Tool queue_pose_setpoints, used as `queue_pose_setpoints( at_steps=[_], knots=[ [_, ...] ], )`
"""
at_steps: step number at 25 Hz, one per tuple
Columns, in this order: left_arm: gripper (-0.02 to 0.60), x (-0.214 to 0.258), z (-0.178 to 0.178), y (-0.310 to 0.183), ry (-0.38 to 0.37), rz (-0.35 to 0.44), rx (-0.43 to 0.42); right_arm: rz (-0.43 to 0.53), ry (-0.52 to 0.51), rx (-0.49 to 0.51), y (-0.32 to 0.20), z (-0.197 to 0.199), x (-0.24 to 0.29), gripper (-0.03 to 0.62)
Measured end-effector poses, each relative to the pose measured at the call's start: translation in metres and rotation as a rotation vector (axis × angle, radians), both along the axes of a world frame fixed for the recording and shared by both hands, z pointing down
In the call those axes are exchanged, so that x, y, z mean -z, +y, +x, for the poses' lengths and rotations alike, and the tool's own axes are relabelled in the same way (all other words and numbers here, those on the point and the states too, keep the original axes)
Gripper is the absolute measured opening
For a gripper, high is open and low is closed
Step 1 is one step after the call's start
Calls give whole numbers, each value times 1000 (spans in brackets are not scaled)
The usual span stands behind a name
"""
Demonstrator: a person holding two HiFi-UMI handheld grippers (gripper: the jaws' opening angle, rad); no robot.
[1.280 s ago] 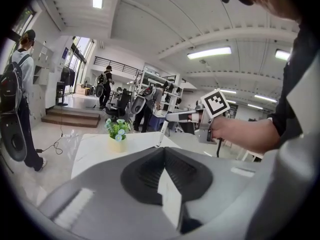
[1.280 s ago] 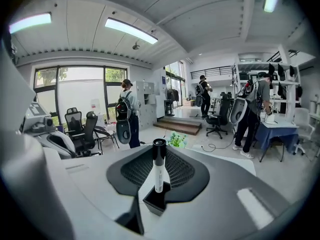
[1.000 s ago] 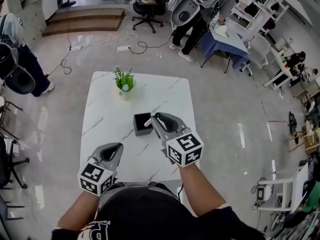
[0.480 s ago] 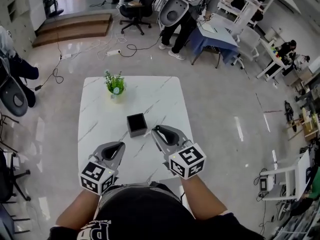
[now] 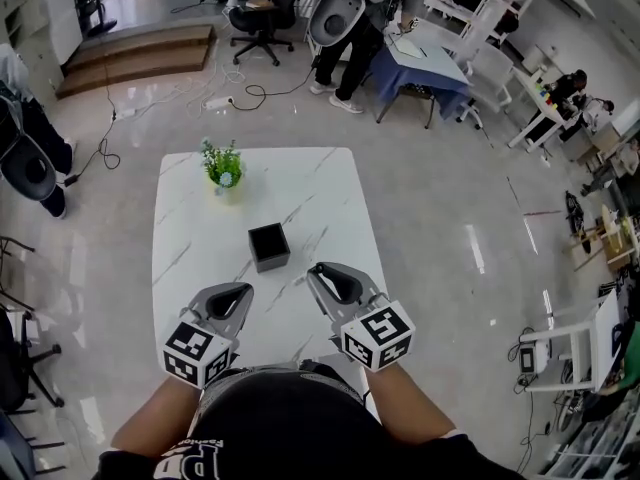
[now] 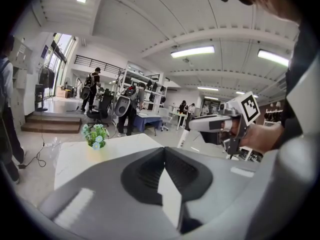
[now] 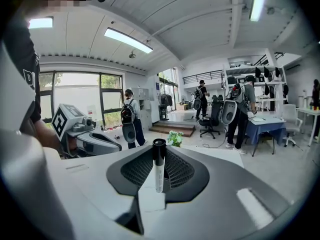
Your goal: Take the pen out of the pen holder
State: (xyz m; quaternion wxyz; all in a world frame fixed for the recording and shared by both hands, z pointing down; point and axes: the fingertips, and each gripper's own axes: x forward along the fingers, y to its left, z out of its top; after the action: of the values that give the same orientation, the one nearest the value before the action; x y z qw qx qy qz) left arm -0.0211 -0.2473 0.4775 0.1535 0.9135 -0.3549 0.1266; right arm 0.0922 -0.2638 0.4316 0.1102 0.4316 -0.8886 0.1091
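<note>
The black square pen holder [image 5: 268, 246] stands near the middle of the white marble table [image 5: 300, 193]; no pen shows in it. My right gripper [image 5: 319, 269] hovers a little nearer to me and right of the holder, apart from it. In the right gripper view this gripper [image 7: 159, 154] is shut on a white pen with a black cap [image 7: 158, 168], which stands upright between the jaws. My left gripper [image 5: 241, 289] sits over the table's near left part. The left gripper view shows its jaws [image 6: 164, 151] meeting at the tips with nothing between them.
A small potted plant [image 5: 222, 165] stands at the table's far left. Beyond the table are office chairs, desks, cables on the glossy floor and several people [image 5: 350, 43]. The table's near edge lies just under both grippers.
My right gripper has drawn back from the pen holder toward me with the pen in it. The left gripper has stayed about where it was.
</note>
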Motion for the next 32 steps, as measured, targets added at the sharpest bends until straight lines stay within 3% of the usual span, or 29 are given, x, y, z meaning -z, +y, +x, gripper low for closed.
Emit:
queue_pose_setpoints(
  at_steps=[8, 32],
  knots=[
    [57, -4, -5, -1, -9, -8, 12, -5, 39, 15, 8, -5, -14, 66],
    [57, -13, -2, -1, -18, -24, 22, -65, 26, 33, 10, -6, -48, 66]
  ],
)
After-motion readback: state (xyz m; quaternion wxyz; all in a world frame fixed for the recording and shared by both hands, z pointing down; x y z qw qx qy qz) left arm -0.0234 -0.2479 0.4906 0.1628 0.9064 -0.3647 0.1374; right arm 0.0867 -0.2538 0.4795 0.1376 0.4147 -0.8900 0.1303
